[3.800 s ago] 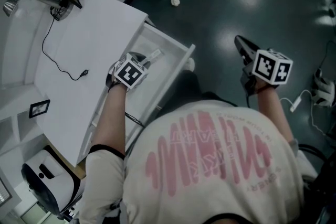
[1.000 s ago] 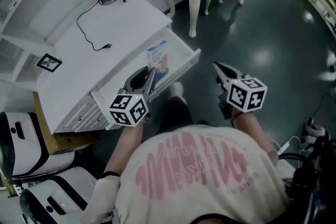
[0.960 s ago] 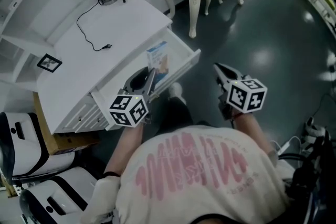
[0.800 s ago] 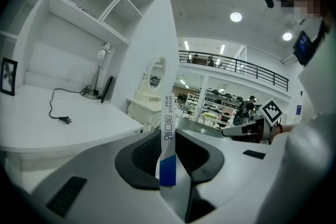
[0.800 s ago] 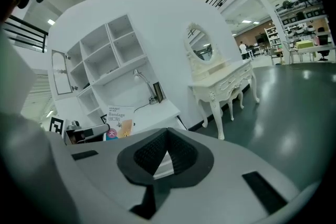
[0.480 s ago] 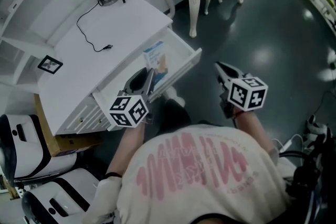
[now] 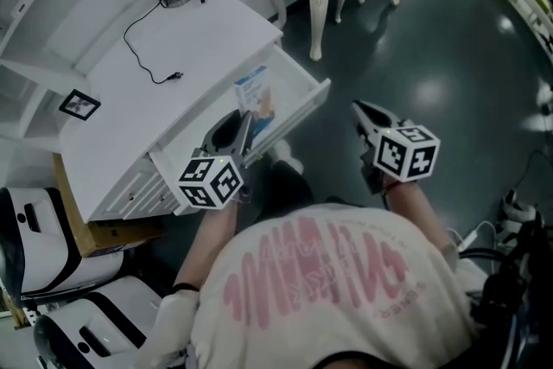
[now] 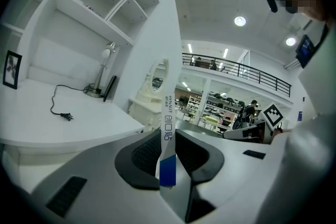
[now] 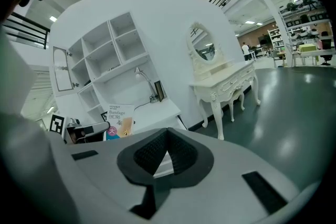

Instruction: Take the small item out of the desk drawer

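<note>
The left claw [image 8: 168,159] is clenched on the small item, a thin flat box [image 8: 167,134]. Its pads press on the two broad faces near the lower edge, and the box stands upright above the jaws. Just beyond and under this claw lies the open drawer [image 7: 304,105] of the white desk [image 7: 203,34]. I judge the main step as nearly done: the box [image 7: 257,97] is lifted up, but it hangs over the drawer, not to the side. What is left is to carry it away and perhaps put it down. The right claw [image 7: 363,115] waits well apart, over the dark floor, with jaws together and nothing between them.

The inside of the drawer is mostly covered by the left claw and the box, so I cannot tell if other things lie there.
</note>
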A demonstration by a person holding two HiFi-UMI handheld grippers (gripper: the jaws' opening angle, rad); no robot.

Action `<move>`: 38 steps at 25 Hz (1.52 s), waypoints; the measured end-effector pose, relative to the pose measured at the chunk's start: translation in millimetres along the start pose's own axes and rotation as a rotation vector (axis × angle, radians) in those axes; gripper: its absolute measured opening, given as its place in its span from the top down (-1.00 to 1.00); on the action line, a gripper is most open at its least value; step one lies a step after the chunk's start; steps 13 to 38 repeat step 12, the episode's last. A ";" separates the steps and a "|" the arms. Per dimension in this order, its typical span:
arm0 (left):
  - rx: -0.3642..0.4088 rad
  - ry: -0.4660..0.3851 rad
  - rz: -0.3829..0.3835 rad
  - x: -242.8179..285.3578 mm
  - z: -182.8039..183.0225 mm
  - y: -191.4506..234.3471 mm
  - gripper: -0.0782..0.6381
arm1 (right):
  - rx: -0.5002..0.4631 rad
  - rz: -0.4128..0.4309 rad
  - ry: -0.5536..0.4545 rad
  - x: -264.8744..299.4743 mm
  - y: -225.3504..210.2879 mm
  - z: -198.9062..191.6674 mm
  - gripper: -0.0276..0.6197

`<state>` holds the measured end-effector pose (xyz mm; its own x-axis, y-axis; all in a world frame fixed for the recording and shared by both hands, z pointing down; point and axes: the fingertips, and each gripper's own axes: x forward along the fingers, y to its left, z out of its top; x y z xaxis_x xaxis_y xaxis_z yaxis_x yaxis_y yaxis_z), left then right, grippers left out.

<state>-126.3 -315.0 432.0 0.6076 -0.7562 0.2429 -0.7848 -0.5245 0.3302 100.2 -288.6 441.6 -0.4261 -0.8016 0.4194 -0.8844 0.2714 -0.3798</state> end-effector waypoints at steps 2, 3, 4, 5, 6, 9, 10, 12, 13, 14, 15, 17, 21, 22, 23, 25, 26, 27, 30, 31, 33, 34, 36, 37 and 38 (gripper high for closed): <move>0.000 0.002 -0.003 1.2 0.2 -1.9 0.48 | 0.007 -0.001 0.001 -0.8 -2.6 -0.5 0.87; 0.001 0.004 -0.005 2.0 0.8 -2.6 0.48 | 0.009 -0.002 0.000 -0.7 -3.7 0.0 0.87; 0.000 0.004 -0.006 3.1 1.9 -2.8 0.48 | 0.009 -0.003 0.000 -0.1 -4.7 1.0 0.87; -0.001 0.004 -0.006 4.3 2.8 -2.6 0.48 | 0.008 -0.003 -0.001 0.8 -5.6 1.8 0.87; -0.002 0.004 -0.006 5.4 3.1 -2.3 0.48 | 0.007 -0.002 0.000 1.8 -6.2 2.0 0.87; 0.000 0.008 -0.005 8.1 1.5 -2.7 0.48 | 0.008 -0.002 0.004 3.0 -8.9 -0.3 0.87; 0.000 0.009 -0.005 9.1 1.0 -3.1 0.48 | 0.008 -0.004 0.006 3.0 -10.2 -0.9 0.87; -0.001 0.011 -0.006 11.3 0.5 -4.0 0.48 | 0.008 -0.010 0.010 2.9 -12.7 -1.3 0.87; -0.001 0.011 -0.006 11.3 0.5 -4.0 0.48 | 0.008 -0.010 0.010 2.9 -12.7 -1.3 0.87; -0.001 0.011 -0.006 11.3 0.5 -4.0 0.48 | 0.008 -0.010 0.010 2.9 -12.7 -1.3 0.87; -0.001 0.011 -0.006 11.3 0.5 -4.0 0.48 | 0.008 -0.010 0.010 2.9 -12.7 -1.3 0.87; -0.001 0.011 -0.006 11.3 0.5 -4.0 0.48 | 0.008 -0.010 0.010 2.9 -12.7 -1.3 0.87; -0.001 0.011 -0.006 11.3 0.5 -4.0 0.48 | 0.008 -0.010 0.010 2.9 -12.7 -1.3 0.87; -0.001 0.011 -0.006 11.3 0.5 -4.0 0.48 | 0.008 -0.010 0.010 2.9 -12.7 -1.3 0.87; -0.001 0.011 -0.006 11.3 0.5 -4.0 0.48 | 0.008 -0.010 0.010 2.9 -12.7 -1.3 0.87; -0.001 0.011 -0.006 11.3 0.5 -4.0 0.48 | 0.008 -0.010 0.010 2.9 -12.7 -1.3 0.87; -0.001 0.011 -0.006 11.3 0.5 -4.0 0.48 | 0.008 -0.010 0.010 2.9 -12.7 -1.3 0.87; -0.001 0.011 -0.006 11.3 0.5 -4.0 0.48 | 0.008 -0.010 0.010 2.9 -12.7 -1.3 0.87; -0.001 0.011 -0.006 11.3 0.5 -4.0 0.48 | 0.008 -0.010 0.010 2.9 -12.7 -1.3 0.87; -0.001 0.011 -0.006 11.3 0.5 -4.0 0.48 | 0.008 -0.010 0.010 2.9 -12.7 -1.3 0.87; -0.001 0.011 -0.006 11.3 0.5 -4.0 0.48 | 0.008 -0.010 0.010 2.9 -12.7 -1.3 0.87; -0.001 0.011 -0.006 11.3 0.5 -4.0 0.48 | 0.008 -0.010 0.010 2.9 -12.7 -1.3 0.87; -0.001 0.011 -0.006 11.3 0.5 -4.0 0.48 | 0.008 -0.010 0.010 2.9 -12.7 -1.3 0.87; -0.001 0.011 -0.006 11.3 0.5 -4.0 0.48 | 0.008 -0.010 0.010 2.9 -12.7 -1.3 0.87; -0.001 0.011 -0.006 11.3 0.5 -4.0 0.48 | 0.008 -0.010 0.010 2.9 -12.7 -1.3 0.87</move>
